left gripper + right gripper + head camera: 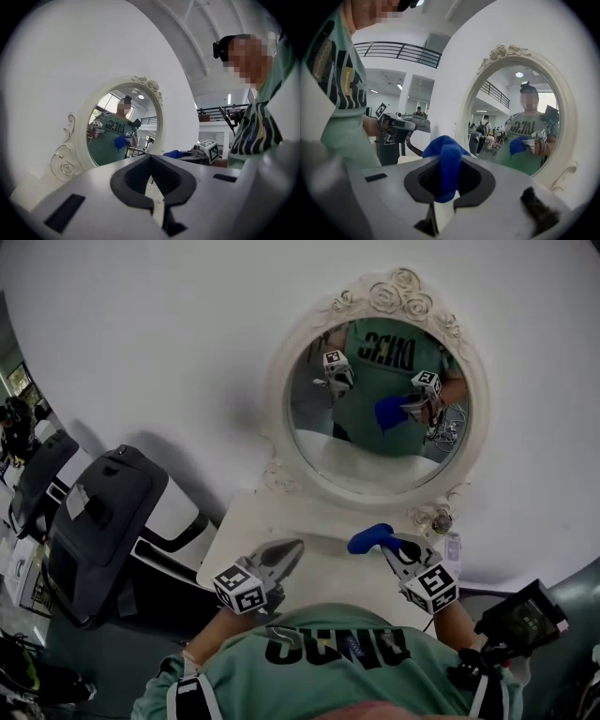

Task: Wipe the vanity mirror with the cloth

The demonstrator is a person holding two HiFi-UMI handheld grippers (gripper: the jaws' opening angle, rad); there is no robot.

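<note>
White wall (141, 352) rises behind a pale tabletop (281, 521), where an oval mirror (370, 460) stands in a carved cream frame (394, 292). The right gripper (392, 547) pinches a blue cloth (367, 538) tight, low before the frame, clear of the glass. The left gripper (292, 549) hangs alongside, jaws pressed together on nothing.

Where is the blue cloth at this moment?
In the head view, the blue cloth is clamped in the right gripper, at right, over the white tabletop just below the oval mirror.
</note>
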